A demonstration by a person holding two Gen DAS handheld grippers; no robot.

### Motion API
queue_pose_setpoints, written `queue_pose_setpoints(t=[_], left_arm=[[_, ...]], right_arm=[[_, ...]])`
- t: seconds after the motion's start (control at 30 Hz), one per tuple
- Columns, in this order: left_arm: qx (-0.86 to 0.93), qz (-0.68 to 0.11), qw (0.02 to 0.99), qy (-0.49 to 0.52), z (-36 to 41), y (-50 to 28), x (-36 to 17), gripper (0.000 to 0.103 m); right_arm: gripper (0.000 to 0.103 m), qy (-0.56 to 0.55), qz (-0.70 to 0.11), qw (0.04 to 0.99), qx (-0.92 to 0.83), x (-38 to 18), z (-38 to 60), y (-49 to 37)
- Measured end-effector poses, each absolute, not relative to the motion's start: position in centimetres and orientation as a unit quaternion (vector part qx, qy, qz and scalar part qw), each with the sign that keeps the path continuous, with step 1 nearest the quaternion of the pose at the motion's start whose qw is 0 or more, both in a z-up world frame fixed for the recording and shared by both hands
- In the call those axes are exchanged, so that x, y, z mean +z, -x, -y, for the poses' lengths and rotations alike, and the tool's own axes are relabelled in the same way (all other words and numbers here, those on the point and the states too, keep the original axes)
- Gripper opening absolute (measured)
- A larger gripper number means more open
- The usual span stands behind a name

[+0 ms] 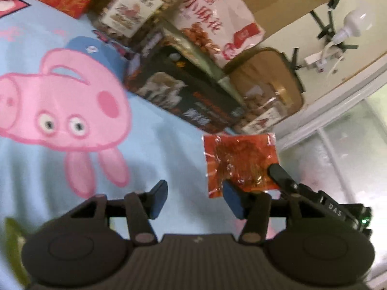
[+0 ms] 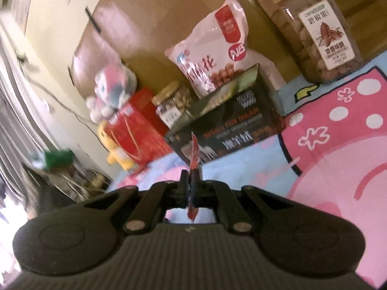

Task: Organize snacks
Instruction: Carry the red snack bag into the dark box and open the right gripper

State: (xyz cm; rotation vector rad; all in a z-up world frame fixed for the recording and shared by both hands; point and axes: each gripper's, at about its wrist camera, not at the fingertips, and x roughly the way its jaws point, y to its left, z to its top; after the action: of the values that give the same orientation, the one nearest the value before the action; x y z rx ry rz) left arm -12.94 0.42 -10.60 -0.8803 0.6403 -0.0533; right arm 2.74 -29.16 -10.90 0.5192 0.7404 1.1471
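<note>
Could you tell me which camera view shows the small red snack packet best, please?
The left wrist view: the red snack packet faces the camera flat, its contents visible. The right wrist view shows the packet only edge-on, pinched in the right gripper.

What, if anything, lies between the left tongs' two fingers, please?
Nothing: in the left wrist view the left tongs stand open over bare blue cloth; the red packet hangs in the right tongs.

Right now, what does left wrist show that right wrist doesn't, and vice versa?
Left wrist only: the open left gripper, empty, the red snack packet's flat face, the power strip on the floor.

Right wrist only: the packet edge-on, clamped in the shut right gripper, a plush toy on a red box.

Both: black box, pink-white snack bag, nut jar, cartoon-pig sheet.
</note>
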Motion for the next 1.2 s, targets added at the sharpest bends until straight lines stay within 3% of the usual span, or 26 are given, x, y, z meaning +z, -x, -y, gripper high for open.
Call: queue_pose_setpoints(t=[0.07,0.2,0.27,0.47,0.67,0.77,0.8,0.87,1.13,1.2], left_arm=[[-0.040,-0.292,0.857,0.423,-0.3,12.4,-9.8,0.062],[-0.090,-0.255,0.855,0.442,-0.4,11.2,-8.0,0.063],[-0.099,-0.246,0.862,0.432,-0.1,10.3,-7.1,0.046],[-0.029,-0.251,0.899,0.357,-2.1,6.1,-3.4,0.034],[0.077,-0.287,0.920,0.256,-3.5,-0.1,-2.5,0.035],[0.121,-0.297,0.922,0.217,-3.3,-1.0,-2.7,0.040],[0.120,-0.293,0.923,0.218,-3.3,-0.6,-2.6,0.042],[0.112,-0.280,0.927,0.221,-3.3,0.6,-2.4,0.044],[0.098,-0.262,0.931,0.234,-2.6,8.4,-1.6,0.044],[0.103,-0.264,0.930,0.234,-2.3,11.1,-2.1,0.050]], right_arm=[[0.004,-0.259,-0.339,0.732,0.531,-10.4,29.3,-3.3],[0.004,-0.300,-0.341,0.703,0.547,-9.5,29.4,-4.2],[0.004,-0.323,-0.351,0.681,0.556,-9.5,29.1,-4.9],[0.004,-0.272,-0.315,0.726,0.547,-7.1,25.7,-7.1],[0.004,-0.159,-0.274,0.800,0.510,-7.0,19.0,-9.7],[0.014,-0.064,-0.262,0.839,0.472,-8.0,15.9,-10.1],[0.023,-0.047,-0.259,0.852,0.452,-8.4,15.7,-10.0],[0.034,-0.070,-0.251,0.858,0.443,-8.7,17.0,-10.0],[0.034,-0.142,-0.251,0.843,0.455,-7.8,22.0,-6.6],[0.034,-0.135,-0.269,0.825,0.478,-8.3,22.3,-4.8]])
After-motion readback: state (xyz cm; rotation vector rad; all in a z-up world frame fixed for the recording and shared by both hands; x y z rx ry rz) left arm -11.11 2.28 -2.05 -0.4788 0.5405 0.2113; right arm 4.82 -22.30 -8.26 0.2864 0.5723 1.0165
